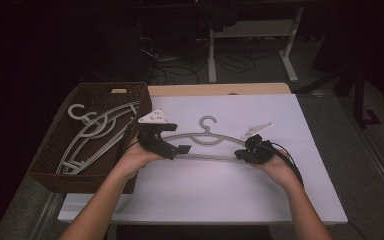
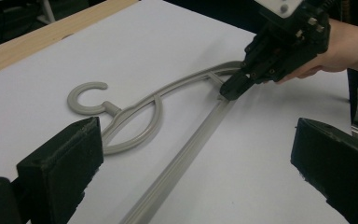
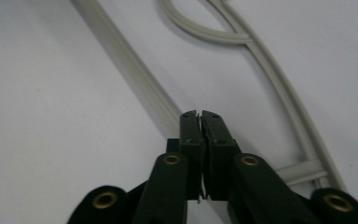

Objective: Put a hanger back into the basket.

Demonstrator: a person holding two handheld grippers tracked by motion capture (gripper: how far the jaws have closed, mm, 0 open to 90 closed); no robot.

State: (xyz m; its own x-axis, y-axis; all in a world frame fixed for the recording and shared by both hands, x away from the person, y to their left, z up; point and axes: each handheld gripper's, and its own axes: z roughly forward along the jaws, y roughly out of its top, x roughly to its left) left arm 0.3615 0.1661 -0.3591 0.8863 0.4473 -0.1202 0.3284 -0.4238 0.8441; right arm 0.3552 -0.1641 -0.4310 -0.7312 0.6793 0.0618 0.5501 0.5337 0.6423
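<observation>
**Hanger out on the sheet, right end pinched, left end not yet taken**

Right gripper [image 3: 200, 116]: jaws pressed together, no gap visible between the tips. In the left gripper view the tips sit right at the hanger's [image 2: 177, 161] bottom bar, near the corner where the bar meets the curved shoulder. They look to be pinching that bar; the right gripper view hides the contact itself under the closed tips, so call it a likely grip, not a certain one.

Left gripper [image 2: 191, 154]: jaws spread wide, one black pad at each side of its own view, with the bar running up between them. Nothing is held. In the high view the left gripper [image 1: 172, 148] hovers over the hanger's left end, at or just above the bar.

Hanger: pale grey plastic, lying flat on the white sheet [image 1: 280, 200] over the table, near the middle. The hook points away from the person. It has an arched top, a straight ribbed bar below, and a small loop under the neck. It appears whole and unbent.

Basket [image 1: 55, 172]: dark wicker, at the table's left edge, just beside the left hand. Several more hangers [image 1: 92, 135] of the same kind lie tangled inside.

Progress, as a judgement: one hanger is on the sheet, and the rest sit in the basket. Which way the hangers travel can't be told. The step in hand is a two-ended grip, and it is half made. The left jaws have yet to close on the bar.
</observation>
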